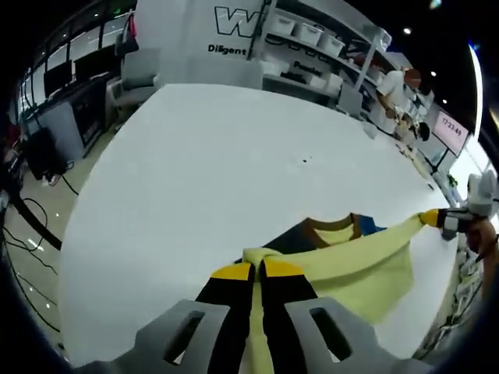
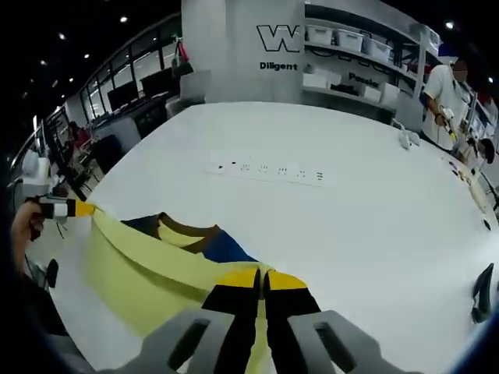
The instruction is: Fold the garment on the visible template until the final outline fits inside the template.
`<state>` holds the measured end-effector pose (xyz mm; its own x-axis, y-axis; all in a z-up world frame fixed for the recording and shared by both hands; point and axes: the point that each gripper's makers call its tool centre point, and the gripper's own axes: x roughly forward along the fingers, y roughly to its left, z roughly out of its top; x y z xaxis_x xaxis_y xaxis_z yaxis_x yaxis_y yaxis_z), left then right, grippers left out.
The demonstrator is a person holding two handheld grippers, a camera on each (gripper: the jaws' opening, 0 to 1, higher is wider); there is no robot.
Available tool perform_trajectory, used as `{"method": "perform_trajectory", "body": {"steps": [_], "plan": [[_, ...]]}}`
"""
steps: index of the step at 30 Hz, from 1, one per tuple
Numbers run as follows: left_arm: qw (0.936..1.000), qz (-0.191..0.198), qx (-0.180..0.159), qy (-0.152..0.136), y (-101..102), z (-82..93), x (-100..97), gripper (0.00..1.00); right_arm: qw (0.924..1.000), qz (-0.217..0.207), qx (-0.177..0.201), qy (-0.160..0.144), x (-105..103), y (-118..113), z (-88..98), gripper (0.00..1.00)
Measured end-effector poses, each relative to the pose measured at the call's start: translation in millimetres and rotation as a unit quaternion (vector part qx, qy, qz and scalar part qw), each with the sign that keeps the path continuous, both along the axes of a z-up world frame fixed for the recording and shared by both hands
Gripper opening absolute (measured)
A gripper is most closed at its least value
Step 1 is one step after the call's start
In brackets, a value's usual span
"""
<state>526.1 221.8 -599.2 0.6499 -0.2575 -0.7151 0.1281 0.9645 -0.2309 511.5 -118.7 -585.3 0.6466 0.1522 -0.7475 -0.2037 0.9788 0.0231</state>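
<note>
A: What carries everything?
B: A wide white tabletop (image 1: 203,171), bare across most of its surface, with shelving holding white bins behind its far edge.

A: And the garment?
B: A pale yellow garment (image 1: 351,261) with a brown collar and dark blue patches lies at the near edge of the tabletop, pulled out into a taut band between the two grippers. In the right gripper view the same fabric (image 2: 148,269) runs from the near edge out toward the left.

A: How are the grippers?
B: The left gripper (image 1: 256,269) is clenched on a bunched corner of the garment, its yellow-tipped jaws pressed together with cloth between them. The right gripper (image 2: 261,276) is likewise closed tight on the fabric. Each also appears in the other's view, out at the far end of the stretched cloth with a hand behind it.

A: Anything else on the surface?
B: A white strip with small dark marks (image 2: 269,171) lies flat toward the middle, well apart from the garment. A person in a white top (image 2: 444,97) stands beyond the far right corner.
</note>
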Motion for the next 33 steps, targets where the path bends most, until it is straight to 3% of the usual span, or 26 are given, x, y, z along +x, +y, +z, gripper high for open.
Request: {"method": "perform_trajectory", "body": {"steps": [11,17,22,24,26,27,29,30,33], "plan": [[0.9991,0.017,0.001,0.039,1,-37.1,10.4,0.01,0.9998,-0.01,0.001,0.016,17,-2,-28.7,0.0],[0.9989,0.014,0.009,0.044,1,-51.1,13.2,0.02,0.9993,-0.016,0.012,0.031,19,-5,-46.3,0.0],[0.9991,0.007,0.012,0.04,0,-57.2,14.8,0.02,0.9985,-0.022,0.033,0.038,22,-7,-58.1,0.0],[0.9992,0.008,0.014,0.037,0,-59.3,14.9,0.02,0.997,-0.025,0.071,0.019,27,1,-59.8,0.0],[0.9993,-0.017,0.028,0.02,-1,-57.9,14.7,0.03,0.9977,-0.011,0.065,0.016,22,2,-62.1,0.0],[0.9987,-0.032,0.04,0.004,-1,-54.5,15.8,0.04,0.9989,0.008,0.046,-0.004,23,-1,-60.8,0.0],[0.9969,-0.05,0.05,-0.035,-2,-45.2,17.4,0.05,0.9983,0.019,0.048,-0.026,23,0,-58.0,0.0],[0.9957,-0.057,0.053,-0.051,-2,-40.9,17.2,0.07,0.9977,0.021,0.055,-0.035,23,1,-55.9,0.05],[0.9813,-0.115,0.076,-0.134,-7,-19.3,14.6,0.18,0.9947,0.057,0.051,-0.069,22,4,-47.9,0.26]]}}
